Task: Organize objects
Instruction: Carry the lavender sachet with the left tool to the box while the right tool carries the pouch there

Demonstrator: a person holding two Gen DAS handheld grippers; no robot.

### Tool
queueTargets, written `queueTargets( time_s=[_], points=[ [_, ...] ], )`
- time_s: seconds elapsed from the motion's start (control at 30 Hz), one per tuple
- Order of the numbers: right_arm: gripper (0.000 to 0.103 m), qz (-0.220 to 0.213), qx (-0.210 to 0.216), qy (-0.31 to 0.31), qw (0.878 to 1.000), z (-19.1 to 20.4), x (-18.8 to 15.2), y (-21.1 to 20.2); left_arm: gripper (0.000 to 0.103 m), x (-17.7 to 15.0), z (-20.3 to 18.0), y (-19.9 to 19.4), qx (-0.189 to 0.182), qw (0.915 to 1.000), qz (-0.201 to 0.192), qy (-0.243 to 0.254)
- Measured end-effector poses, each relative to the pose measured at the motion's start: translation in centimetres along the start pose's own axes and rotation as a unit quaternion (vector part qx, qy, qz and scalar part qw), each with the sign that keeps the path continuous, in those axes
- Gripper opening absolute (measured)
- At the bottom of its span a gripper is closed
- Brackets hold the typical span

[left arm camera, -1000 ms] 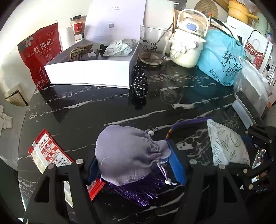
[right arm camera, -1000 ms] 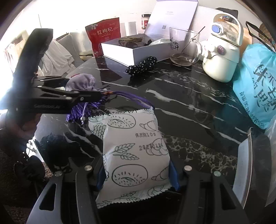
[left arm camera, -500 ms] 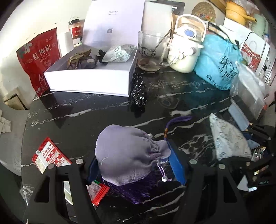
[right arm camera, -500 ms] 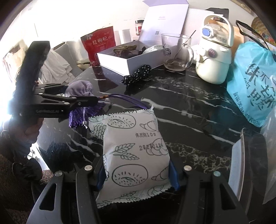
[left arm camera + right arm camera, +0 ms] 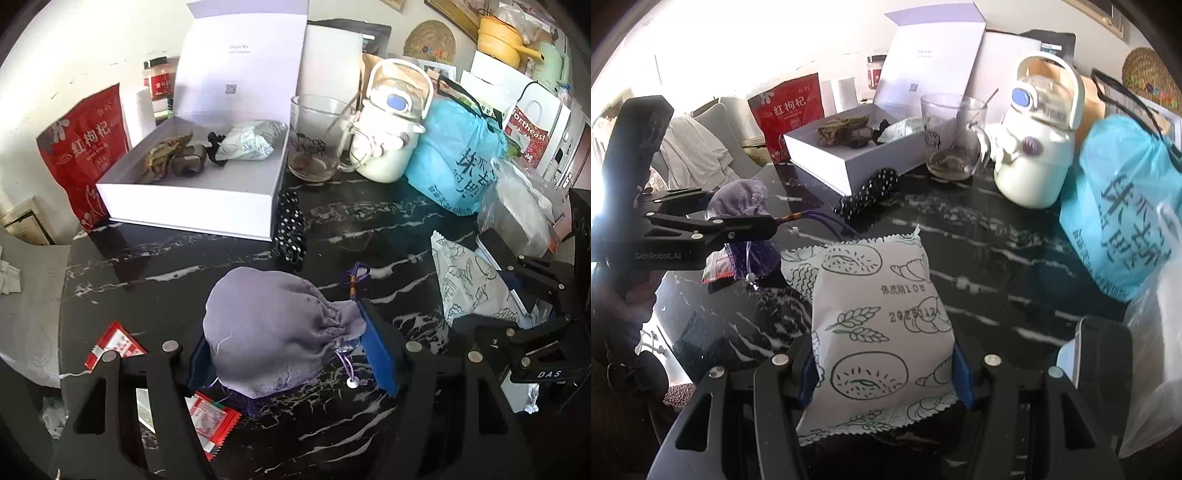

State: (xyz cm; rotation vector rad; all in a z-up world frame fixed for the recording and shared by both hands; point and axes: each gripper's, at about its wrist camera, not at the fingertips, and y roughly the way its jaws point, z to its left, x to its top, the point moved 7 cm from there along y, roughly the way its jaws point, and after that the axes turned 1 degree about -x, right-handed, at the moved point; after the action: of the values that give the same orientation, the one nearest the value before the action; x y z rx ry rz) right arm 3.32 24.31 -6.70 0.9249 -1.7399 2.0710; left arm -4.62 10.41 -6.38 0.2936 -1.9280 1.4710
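Observation:
My left gripper point(image 5: 291, 354) is shut on a lilac drawstring pouch point(image 5: 273, 328) with a purple tassel, held above the black marble table point(image 5: 369, 229). My right gripper point(image 5: 884, 369) is shut on a white snack packet point(image 5: 875, 314) printed with bread drawings, also lifted off the table. That packet point(image 5: 465, 284) shows at the right of the left wrist view, and the pouch point(image 5: 740, 197) at the left of the right wrist view. An open white box point(image 5: 192, 192) at the back holds a similar packet point(image 5: 251, 142) and some dark items.
A black dotted roll point(image 5: 290, 229) lies by the box. Behind it stand a glass mug point(image 5: 314, 140), a white kettle point(image 5: 391, 136) and a blue bag point(image 5: 454, 155). Red sachets point(image 5: 114, 343) lie near the table's left edge, and a red pouch point(image 5: 88, 147) leans at the back.
Both grippers have risen with what they hold: the pouch and its tassel have come up off the table, and so has the snack packet. More of the table and the box's inside shows.

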Motion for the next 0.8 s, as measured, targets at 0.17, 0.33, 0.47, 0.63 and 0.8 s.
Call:
queueTargets(
  time_s=[0.17,0.33,0.47,0.63,0.8],
  points=[
    [0.058,-0.006,0.001,-0.027,1.0,0.7,2.0,-0.3,0.068,1.1,0.2,-1.6,0.009,0.9999,-0.008,0.009],
    [0.058,-0.02,0.009,-0.055,0.998,1.9,4.0,-0.8,0.068,2.6,0.8,-3.2,0.02,0.9995,-0.022,0.014],
    [0.058,-0.028,0.011,-0.078,0.997,3.0,5.8,-0.9,0.068,3.8,1.3,-4.4,0.028,0.9989,-0.033,0.016],
    [0.058,-0.035,0.032,-0.087,0.995,4.0,7.8,-0.9,0.068,5.6,2.2,-5.7,0.045,0.9976,-0.049,0.021],
    [0.058,-0.042,0.035,-0.09,0.994,4.4,10.0,-0.4,0.068,7.6,3.4,-6.4,0.059,0.9961,-0.062,0.025]
  ],
)
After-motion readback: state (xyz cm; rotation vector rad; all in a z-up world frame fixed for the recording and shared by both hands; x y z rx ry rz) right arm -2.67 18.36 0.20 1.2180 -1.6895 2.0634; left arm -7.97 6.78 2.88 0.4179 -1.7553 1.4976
